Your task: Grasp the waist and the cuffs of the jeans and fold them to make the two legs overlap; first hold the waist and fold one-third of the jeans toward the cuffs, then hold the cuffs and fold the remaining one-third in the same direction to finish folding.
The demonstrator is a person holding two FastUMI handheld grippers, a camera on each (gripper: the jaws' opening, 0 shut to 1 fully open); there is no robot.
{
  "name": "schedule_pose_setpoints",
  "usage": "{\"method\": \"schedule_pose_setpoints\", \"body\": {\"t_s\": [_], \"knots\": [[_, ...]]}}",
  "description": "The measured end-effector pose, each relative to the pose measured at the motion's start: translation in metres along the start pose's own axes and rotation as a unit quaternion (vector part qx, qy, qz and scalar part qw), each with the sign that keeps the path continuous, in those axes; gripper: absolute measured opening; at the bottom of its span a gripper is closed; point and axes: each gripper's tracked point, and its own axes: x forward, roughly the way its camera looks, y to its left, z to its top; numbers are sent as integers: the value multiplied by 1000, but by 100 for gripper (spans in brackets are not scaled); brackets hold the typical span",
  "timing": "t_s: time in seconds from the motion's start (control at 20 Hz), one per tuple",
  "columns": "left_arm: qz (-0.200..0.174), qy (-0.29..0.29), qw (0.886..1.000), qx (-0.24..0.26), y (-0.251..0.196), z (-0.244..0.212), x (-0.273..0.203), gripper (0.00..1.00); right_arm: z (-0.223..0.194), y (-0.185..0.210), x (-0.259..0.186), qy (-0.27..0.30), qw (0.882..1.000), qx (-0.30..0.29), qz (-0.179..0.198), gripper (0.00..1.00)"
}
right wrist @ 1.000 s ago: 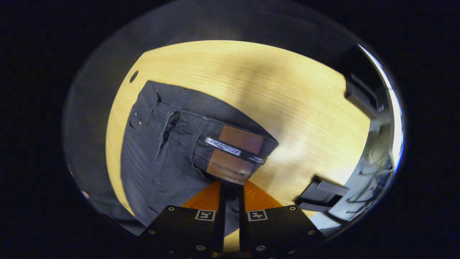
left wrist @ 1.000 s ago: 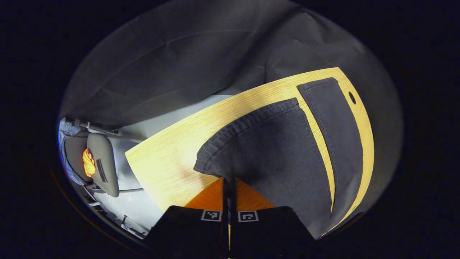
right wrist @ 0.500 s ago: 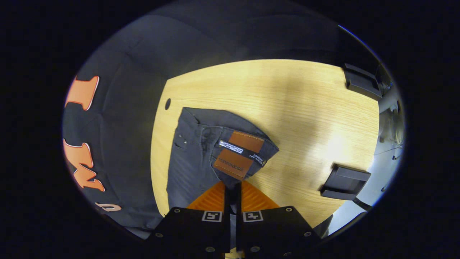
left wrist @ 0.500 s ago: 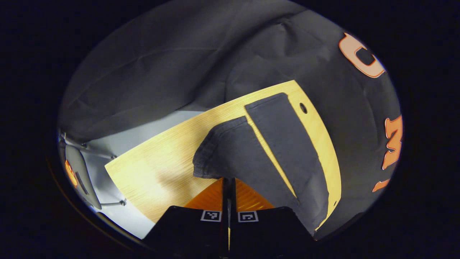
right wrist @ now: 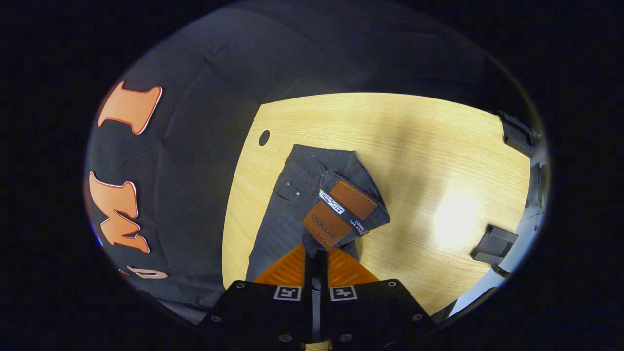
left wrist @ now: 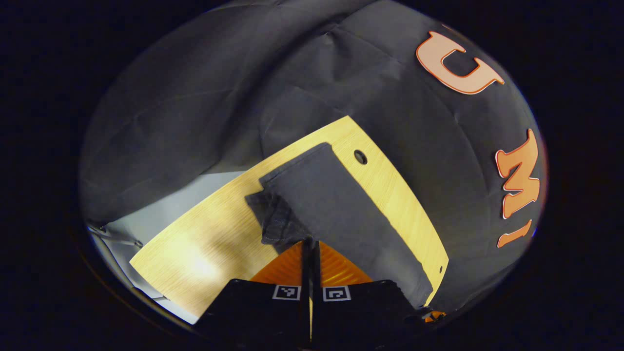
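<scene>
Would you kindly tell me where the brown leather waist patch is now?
In the right gripper view, the brown leather patch sits centre, on the dark jeans' lifted waist, just above the right gripper.

tongs (right wrist: 316, 253) clamp jeans (right wrist: 292, 204) waist | above wooden table (right wrist: 438, 161)

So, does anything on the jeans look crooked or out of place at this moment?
Nothing is damaged. The jeans are mid-fold. At the waist the corner with the brown patch is lifted and twisted in the right hand-held gripper; the cuff bunches at the left hand-held gripper.
</scene>
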Motion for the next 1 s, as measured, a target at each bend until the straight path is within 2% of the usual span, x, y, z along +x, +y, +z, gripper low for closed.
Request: {"method": "schedule_pose_setpoints", "body": {"t_s": [0.2, 0.35, 0.5, 0.65, 0.85, 1.0], "knots": [[-7, 9, 1000, 15, -18, 30, 23, 2, 10, 21, -5, -27, 1000, -2, -9, 7], [-14, 7, 1000, 8, -35, 57, 42, 2, 10, 38, -8, -29, 999, 1, -16, 7], [-5, -4, 1000, 6, -44, 85, 53, 2, 19, 62, -2, -20, 1000, 1, -11, 7], [24, -40, 999, 19, -36, 122, 70, 1, 27, 71, 20, 0, 1000, -6, -22, 6], [61, -2, 998, 0, -24, 99, 88, 1, 33, 86, 58, 30, 999, -7, -20, 7], [62, 30, 997, 19, -33, 80, 111, 1, 36, 91, 78, 45, 998, -18, -26, 7]]}}
